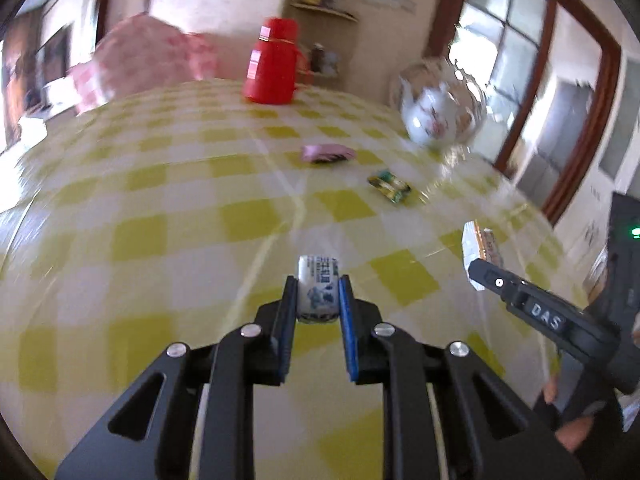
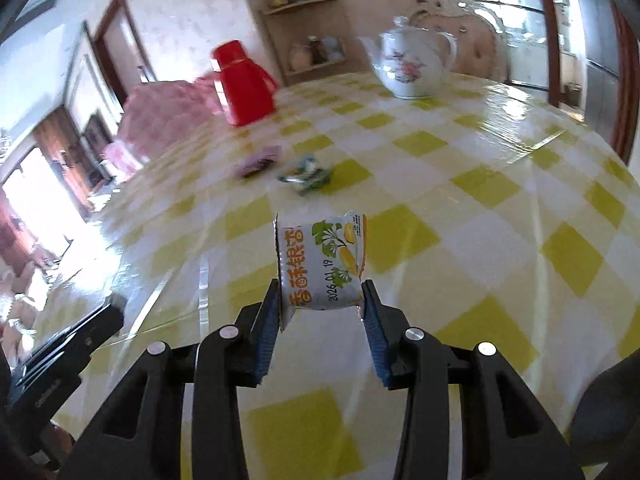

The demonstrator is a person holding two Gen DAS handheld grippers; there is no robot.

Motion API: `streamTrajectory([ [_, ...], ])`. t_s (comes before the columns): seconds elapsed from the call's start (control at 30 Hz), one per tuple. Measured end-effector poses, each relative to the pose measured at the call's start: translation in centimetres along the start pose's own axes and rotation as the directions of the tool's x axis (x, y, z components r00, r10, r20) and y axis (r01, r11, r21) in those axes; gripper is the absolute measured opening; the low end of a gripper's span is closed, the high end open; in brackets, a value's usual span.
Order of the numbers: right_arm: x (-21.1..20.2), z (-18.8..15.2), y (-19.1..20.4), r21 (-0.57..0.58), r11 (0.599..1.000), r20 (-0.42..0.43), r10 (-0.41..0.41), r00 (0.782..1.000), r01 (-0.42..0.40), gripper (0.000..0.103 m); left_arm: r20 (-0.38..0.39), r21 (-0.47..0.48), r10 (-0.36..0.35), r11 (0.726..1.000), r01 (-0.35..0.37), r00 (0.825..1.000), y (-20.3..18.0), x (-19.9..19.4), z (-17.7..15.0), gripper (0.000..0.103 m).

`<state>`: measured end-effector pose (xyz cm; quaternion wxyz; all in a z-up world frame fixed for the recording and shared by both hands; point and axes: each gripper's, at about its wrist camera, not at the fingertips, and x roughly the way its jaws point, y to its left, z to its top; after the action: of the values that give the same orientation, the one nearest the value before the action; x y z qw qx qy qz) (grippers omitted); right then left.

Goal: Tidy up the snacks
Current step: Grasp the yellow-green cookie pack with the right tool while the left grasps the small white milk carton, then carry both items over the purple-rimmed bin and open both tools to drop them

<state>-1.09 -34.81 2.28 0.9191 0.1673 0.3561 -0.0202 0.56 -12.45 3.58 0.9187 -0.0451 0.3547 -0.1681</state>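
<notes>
Left gripper (image 1: 318,294): I have the jaws closed down narrow on a small white packet with blue print (image 1: 317,292), both blue pads pressing its sides. The packet's long axis runs straight out along the fingers, away from the camera, far end sticking past the fingertips. It sits above the checked tablecloth (image 1: 160,200); I cannot tell whether it touches the cloth.

Right gripper (image 2: 322,300): jaws partly open, gripping a wider white snack pack with orange lettering and a leaf picture (image 2: 320,260). Pads press on its lower side edges. The pack stands out past the fingertips, its long axis roughly along the fingers and leaning slightly to the left in the right wrist view; the lettering reads sideways. From the left wrist view I see this same gripper at the right edge with the pack's silver end protruding.

Lying loose on the cloth farther out: a pink packet (image 1: 327,153), long axis running left to right, and just beside it a green and yellow packet (image 1: 389,186), angled diagonally. The two lie near each other but apart.

At the far side of the table stand a red thermos (image 1: 272,64) and a white flowered teapot (image 2: 412,62), well apart. The left wrist view is blurred.
</notes>
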Motion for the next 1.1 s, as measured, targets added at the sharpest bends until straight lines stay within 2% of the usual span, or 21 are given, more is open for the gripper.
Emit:
streamTrajectory([
  [0.07, -1.0, -1.1, 0.8, 0.021, 1.0, -0.025, 0.016, 1.0, -0.016, 0.04, 0.008, -0.015, 0.001, 1.0, -0.001, 1.0, 1.2, -2.0, -1.2, 0.02],
  [0.17, -4.5, -4.1, 3.9, -0.049, 0.998, -0.015, 0.026, 1.0, -0.027, 0.04, 0.013, -0.02, 0.001, 1.0, -0.001, 1.0, 2.7, -4.6, -3.1, 0.02],
  [0.27, -7.2, -7.0, 5.7, -0.075, 0.996, -0.002, 0.044, 0.999, -0.044, 0.04, 0.018, -0.065, -0.022, 0.998, 0.023, 1.0, 4.3, -7.0, -4.8, 0.02],
  [0.57, -12.4, -14.1, 8.7, -0.123, 0.99, 0.005, 0.072, 0.997, -0.071, 0.04, 0.084, 0.013, -0.001, 1.0, 0.0, 0.997, 4.3, -14.1, -10.0, 0.021],
  [0.9, -19.6, -16.7, 12.4, -0.231, 0.969, 0.076, 0.102, 0.992, -0.082, 0.04, 0.173, 0.071, 0.031, 0.997, -0.044, 0.984, 4.8, -22.2, -12.9, 0.021],
  [1.1, -22.6, -17.4, 14.2, -0.289, 0.953, 0.104, 0.124, 0.987, -0.089, 0.04, 0.224, 0.05, 0.061, 0.996, -0.074, 0.973, 6.9, -26.2, -13.5, 0.021],
])
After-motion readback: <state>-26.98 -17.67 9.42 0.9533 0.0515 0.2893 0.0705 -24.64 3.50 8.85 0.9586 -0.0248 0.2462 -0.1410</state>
